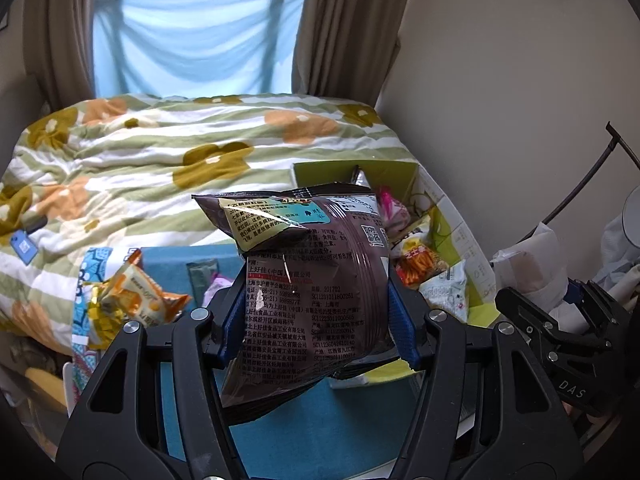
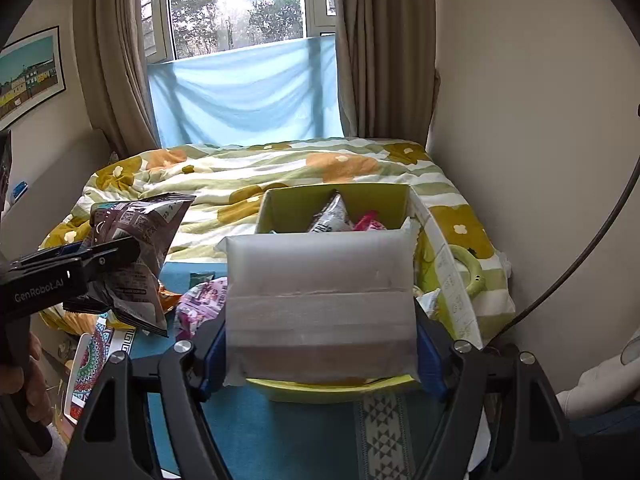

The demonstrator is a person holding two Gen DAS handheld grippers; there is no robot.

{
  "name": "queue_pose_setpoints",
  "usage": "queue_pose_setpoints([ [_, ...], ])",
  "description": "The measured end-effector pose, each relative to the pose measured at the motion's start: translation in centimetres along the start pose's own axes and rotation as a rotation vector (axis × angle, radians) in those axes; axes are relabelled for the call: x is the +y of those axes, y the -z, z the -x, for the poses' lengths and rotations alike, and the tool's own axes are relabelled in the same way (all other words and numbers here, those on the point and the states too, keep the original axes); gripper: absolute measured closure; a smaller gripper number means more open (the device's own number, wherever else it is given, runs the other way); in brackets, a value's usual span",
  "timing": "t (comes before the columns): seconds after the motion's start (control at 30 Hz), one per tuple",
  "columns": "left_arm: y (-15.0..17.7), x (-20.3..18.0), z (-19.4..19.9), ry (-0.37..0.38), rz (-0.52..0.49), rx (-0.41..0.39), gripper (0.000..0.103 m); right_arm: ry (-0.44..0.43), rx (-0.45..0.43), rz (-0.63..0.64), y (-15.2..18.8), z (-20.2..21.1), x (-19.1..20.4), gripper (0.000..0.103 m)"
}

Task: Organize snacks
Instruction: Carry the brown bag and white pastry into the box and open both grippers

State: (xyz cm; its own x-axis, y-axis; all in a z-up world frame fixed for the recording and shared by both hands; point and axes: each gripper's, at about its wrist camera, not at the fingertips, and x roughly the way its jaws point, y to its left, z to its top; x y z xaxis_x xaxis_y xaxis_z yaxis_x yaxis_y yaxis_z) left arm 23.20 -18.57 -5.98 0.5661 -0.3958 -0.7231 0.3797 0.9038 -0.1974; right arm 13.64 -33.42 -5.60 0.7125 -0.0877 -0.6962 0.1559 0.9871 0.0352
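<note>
Snacks fill both my grips: left gripper clamps a dark brown crinkled foil snack bag upright, lifted off the blue mat; right gripper pinches a frosted white plastic packet just before the green cardboard box. Its open top offers room; the walls need clearing.

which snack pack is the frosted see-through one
The translucent white pack clamped in the right gripper; the left gripper holds a printed dark brown bag.
</note>
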Motion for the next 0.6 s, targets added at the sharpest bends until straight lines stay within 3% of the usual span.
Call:
queue_pose_setpoints([
  [0.3,-0.4,-7.8,-6.2,-0.018,-0.013,0.055,0.046,-0.036,0.020,0.022,-1.7,-2.3,-7.7,0.031],
  [0.5,0.3,-10.0,-8.9,-0.055,-0.009,0.106,0.046,-0.074,0.053,0.040,-2.7,-3.9,-10.9,0.031],
  [0.6,1.0,-10.1,-10.3,-0.090,-0.010,0.152,0.036,-0.094,0.067,0.043,-3.0,-4.6,-11.7,0.031],
])
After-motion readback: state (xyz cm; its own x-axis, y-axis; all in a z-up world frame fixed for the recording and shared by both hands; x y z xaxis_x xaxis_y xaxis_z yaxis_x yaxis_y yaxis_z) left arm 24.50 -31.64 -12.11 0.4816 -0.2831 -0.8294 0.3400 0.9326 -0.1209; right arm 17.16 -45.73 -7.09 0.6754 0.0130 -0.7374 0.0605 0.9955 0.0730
